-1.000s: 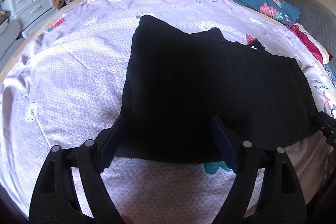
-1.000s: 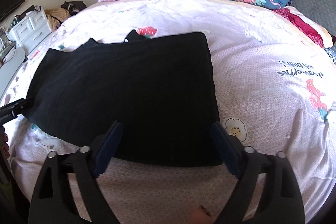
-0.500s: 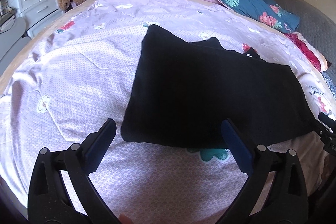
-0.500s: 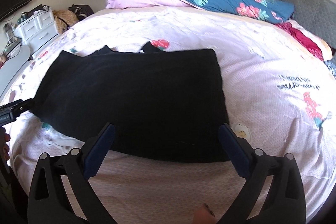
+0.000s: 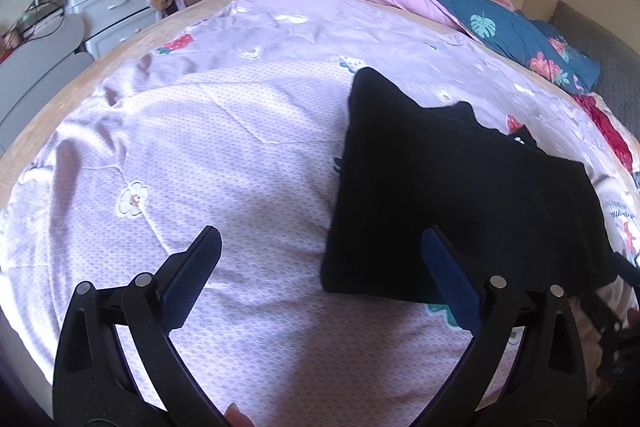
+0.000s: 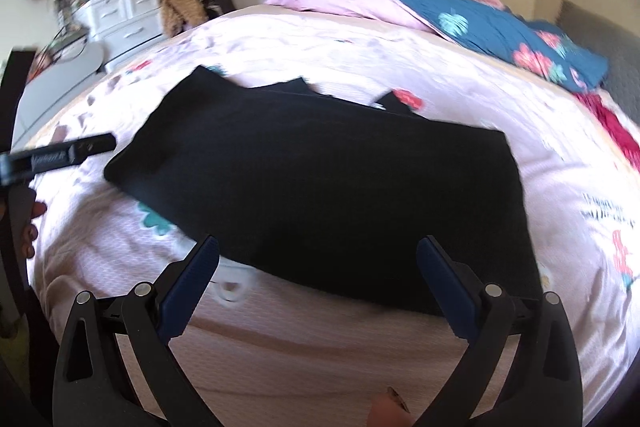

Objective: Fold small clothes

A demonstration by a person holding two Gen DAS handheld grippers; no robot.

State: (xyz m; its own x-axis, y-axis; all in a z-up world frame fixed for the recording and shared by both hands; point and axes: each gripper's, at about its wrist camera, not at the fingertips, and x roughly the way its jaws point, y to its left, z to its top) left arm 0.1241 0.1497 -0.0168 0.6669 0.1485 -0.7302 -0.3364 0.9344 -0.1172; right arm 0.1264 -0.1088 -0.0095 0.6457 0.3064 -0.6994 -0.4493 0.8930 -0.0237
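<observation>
While the left gripper (image 5: 320, 247) hangs over the pale printed bedsheet (image 5: 200, 155), its jaws are spread wide after just opening, nothing between them; the folded black garment (image 5: 452, 203) lies flat on the sheet to their right, its near corner behind the right finger. Right wrist view, blurred: right gripper (image 6: 318, 253) jaws spread wide, just opened, empty; garment (image 6: 328, 187) lies flat beyond them, left gripper finger (image 6: 68, 155) near its left corner.

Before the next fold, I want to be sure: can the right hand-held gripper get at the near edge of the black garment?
Probably yes. The right hand-held gripper is open, and the black garment lies flat on the bedspread with nothing between them.
</observation>
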